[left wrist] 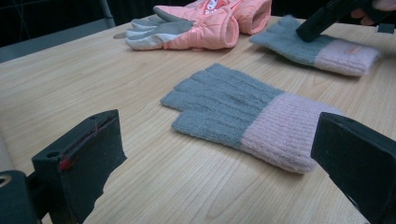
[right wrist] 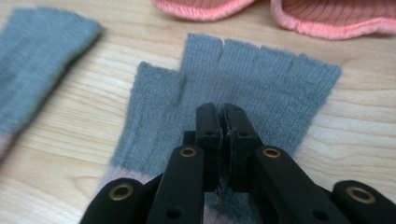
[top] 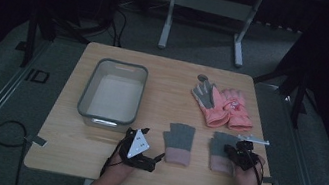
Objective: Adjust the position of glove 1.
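High view of a wooden surface (top: 92,146) with two hand-held claws at its near edge. The right claw (top: 235,149) rests on the right-hand grey glove (top: 221,150), at about five o'clock on the surface; its jaws are drawn together, and in the right gripper view they appear to pinch a small tuft of knit from the glove's back (right wrist: 243,88), though how much fabric is caught cannot be told. The left claw (top: 145,137), at about seven o'clock, stands with jaws wide apart and nothing between them, facing the second grey glove (left wrist: 243,112), which lies flat just to the left of its mate. Each grey glove is a ribbed, fingerless knit with a pale pink cuff turned toward the person and short finger stubs pointing to twelve o'clock. Judged from the fabric, the glove is light, soft and limp: it will sag and fold when lifted, and it is unlikely to slip or be damaged. A fold of knit pinched at mid-back, or the thicker cuff, seems the soundest hold. A pink padded glove pair (top: 223,107) lies at about two o'clock, and a grey bin (top: 112,93) at ten o'clock.
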A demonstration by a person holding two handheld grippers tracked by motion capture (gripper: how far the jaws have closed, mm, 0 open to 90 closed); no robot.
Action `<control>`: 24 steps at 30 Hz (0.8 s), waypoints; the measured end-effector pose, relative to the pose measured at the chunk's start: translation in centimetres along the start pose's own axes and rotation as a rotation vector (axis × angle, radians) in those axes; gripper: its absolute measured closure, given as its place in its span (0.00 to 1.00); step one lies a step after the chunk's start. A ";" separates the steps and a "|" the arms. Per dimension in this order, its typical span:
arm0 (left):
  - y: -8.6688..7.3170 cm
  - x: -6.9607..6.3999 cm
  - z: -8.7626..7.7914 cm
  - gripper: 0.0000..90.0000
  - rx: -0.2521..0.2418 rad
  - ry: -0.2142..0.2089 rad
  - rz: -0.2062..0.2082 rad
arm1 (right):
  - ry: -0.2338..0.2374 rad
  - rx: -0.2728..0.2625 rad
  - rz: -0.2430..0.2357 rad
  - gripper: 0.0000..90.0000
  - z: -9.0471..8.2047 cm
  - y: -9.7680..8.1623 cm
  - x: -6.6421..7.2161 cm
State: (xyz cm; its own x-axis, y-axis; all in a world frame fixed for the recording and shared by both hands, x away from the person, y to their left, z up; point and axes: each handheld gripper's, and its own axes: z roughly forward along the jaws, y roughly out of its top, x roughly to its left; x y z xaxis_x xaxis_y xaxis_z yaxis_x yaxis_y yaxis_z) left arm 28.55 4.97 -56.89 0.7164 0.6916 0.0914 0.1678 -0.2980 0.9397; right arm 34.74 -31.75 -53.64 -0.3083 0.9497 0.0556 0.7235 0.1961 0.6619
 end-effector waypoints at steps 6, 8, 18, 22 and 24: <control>0.0 0.1 0.0 0.02 0.003 -0.006 -0.001 | 0.006 0.011 -0.013 0.92 0.8 -0.2 -0.3; 0.0 0.1 0.0 0.02 0.001 -0.007 -0.003 | 0.006 0.013 -0.021 0.91 0.8 -0.2 -0.3; 0.0 0.1 0.0 0.02 0.002 -0.008 -0.003 | 0.109 -0.001 -0.208 0.79 -0.3 0.5 -1.2; 0.0 0.1 0.0 0.02 0.002 -0.006 -0.003 | 0.130 0.037 -0.250 0.72 -0.3 0.5 -1.6; 0.0 0.1 0.0 0.02 0.006 -0.006 -0.002 | 0.130 0.048 -0.247 0.72 -0.2 0.3 -1.7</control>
State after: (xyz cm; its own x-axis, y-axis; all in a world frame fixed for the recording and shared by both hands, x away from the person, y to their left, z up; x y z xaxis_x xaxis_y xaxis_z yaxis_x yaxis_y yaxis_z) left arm 28.63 4.99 -56.88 0.7200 0.6884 0.0878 0.1731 -0.3006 0.9379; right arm 35.39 -33.34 -53.42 -0.5535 0.8328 -0.0058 0.6440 0.4325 0.6310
